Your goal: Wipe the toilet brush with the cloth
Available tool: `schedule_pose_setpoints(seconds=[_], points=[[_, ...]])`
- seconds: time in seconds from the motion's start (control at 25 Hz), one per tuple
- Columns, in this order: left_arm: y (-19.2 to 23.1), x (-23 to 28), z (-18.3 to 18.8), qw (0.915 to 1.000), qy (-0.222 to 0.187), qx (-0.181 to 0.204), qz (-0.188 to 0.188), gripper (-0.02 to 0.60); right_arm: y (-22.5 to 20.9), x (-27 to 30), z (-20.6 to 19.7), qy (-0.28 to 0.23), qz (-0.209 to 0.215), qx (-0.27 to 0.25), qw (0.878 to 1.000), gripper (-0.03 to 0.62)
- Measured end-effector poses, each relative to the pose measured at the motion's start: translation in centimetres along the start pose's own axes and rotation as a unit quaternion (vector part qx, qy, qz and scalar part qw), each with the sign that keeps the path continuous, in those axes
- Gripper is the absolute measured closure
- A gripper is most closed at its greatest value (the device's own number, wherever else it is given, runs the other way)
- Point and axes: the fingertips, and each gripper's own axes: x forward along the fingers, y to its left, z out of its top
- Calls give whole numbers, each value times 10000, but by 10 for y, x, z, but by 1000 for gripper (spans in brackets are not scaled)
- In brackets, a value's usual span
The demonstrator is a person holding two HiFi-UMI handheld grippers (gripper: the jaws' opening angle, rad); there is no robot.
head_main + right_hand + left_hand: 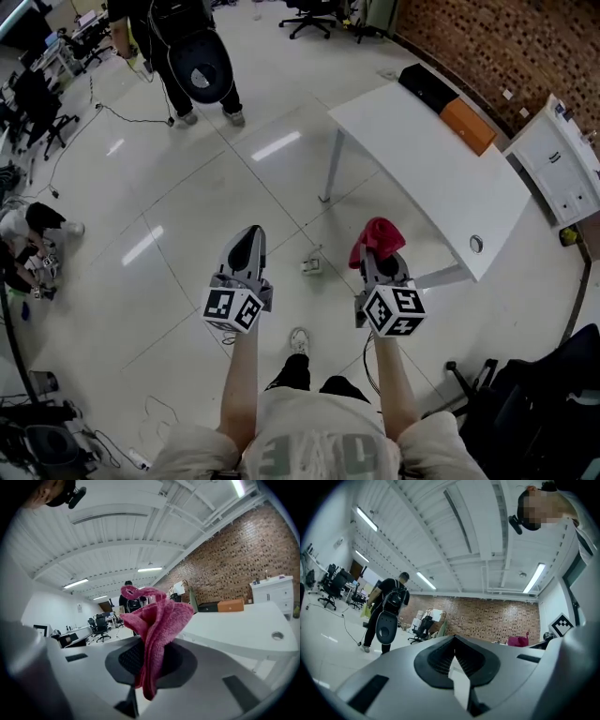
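My right gripper (pixel 379 255) is shut on a crumpled pink-red cloth (pixel 377 236), which sticks up out of the jaws; in the right gripper view the cloth (pixel 157 620) fills the gap at the gripper (pixel 151 656). My left gripper (pixel 247 234) is held up beside it, a little to the left, with its jaws together. In the left gripper view the gripper (pixel 455 644) shows only a thin white sliver between the closed jaws, and I cannot tell what it is. No toilet brush is in any view. Both grippers are high above the floor, away from the table.
A white table (pixel 422 159) stands ahead on the right with a black box (pixel 427 86) and an orange box (pixel 466 125) on it. A white cabinet (pixel 562 159) is beyond it. A person with a backpack (pixel 192 56) walks ahead on the left. A small white object (pixel 311 265) lies on the floor.
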Motion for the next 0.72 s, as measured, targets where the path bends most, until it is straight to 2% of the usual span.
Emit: schedule_pose_setpoints(seconds=[0.12,0.28,0.48,0.72], points=[[-39,-49,6,9999,-70,82,-42,577,15,-62,-6,-109,78,-36,9999,562],[-99,-133,1,9999,-156,29,-17,577,31,-166,-38,-178,163,126,9996,562],[-171,-236,-7,9999,-123,19,-71,577,60,-281,-60,-240,381,-36,9990,562],[-206,-319,26,9995,-280,61,-97,577,113,-364,-57,-340,565,-207,9976,562]])
